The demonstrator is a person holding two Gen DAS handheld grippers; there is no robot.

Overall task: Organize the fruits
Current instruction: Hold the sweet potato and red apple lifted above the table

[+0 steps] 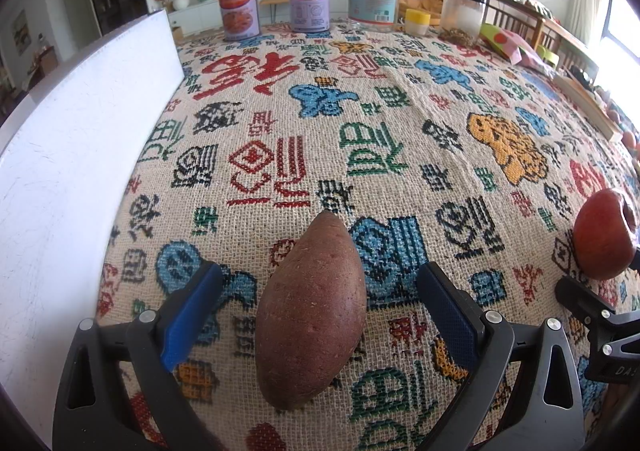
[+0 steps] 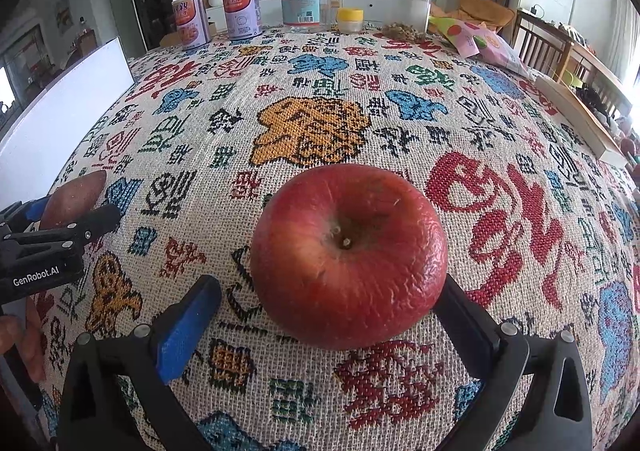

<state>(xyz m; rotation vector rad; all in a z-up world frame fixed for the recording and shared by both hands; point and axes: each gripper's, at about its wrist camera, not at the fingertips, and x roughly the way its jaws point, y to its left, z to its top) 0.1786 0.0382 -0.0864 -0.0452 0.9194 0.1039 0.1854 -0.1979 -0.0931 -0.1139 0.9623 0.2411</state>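
Where cloth ends, clear jar point(image 2: 305, 1) looking empty, two labelled cans point(image 2: 216, 13)

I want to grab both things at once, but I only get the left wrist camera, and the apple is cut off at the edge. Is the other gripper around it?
Observer: Yes. The apple sits between the open fingers of the right gripper. One blue pad is clearly apart from it, and the other finger is partly hidden behind it.
Child: Does the apple look nice?
Observer: Its skin is wrinkled on one side, and its stem pit faces the camera.
Child: Can you see my gripper from there?
Observer: Yes. The left gripper shows at the left edge, with the tip of the sweet potato between its fingers.
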